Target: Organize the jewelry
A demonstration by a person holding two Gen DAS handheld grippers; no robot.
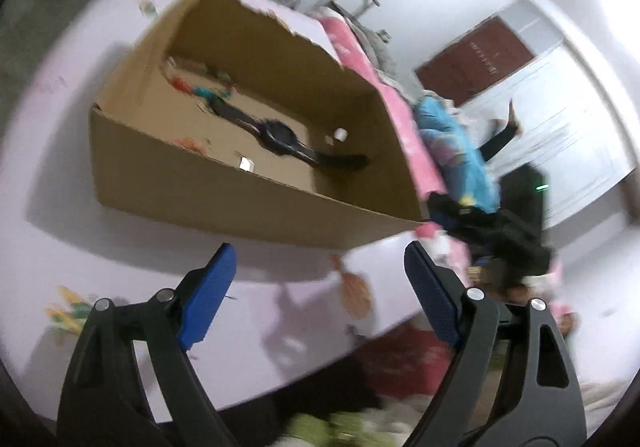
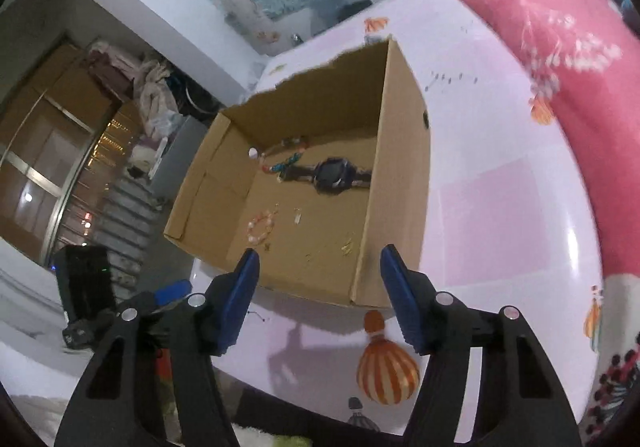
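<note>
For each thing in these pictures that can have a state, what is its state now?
Cardboard box: open at the top, upright on the bed sheet, one rim torn.
Black watch: lying flat inside the box, strap stretched out.
Pink bead bracelet: lying on the box floor, apart from the watch.
Left gripper: jaws open, nothing between them.
Right gripper: jaws open, nothing between them.

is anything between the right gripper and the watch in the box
Yes: the near wall of the cardboard box stands between the right gripper and the watch. The box is open on top, and nothing visible covers the watch from above.
</note>
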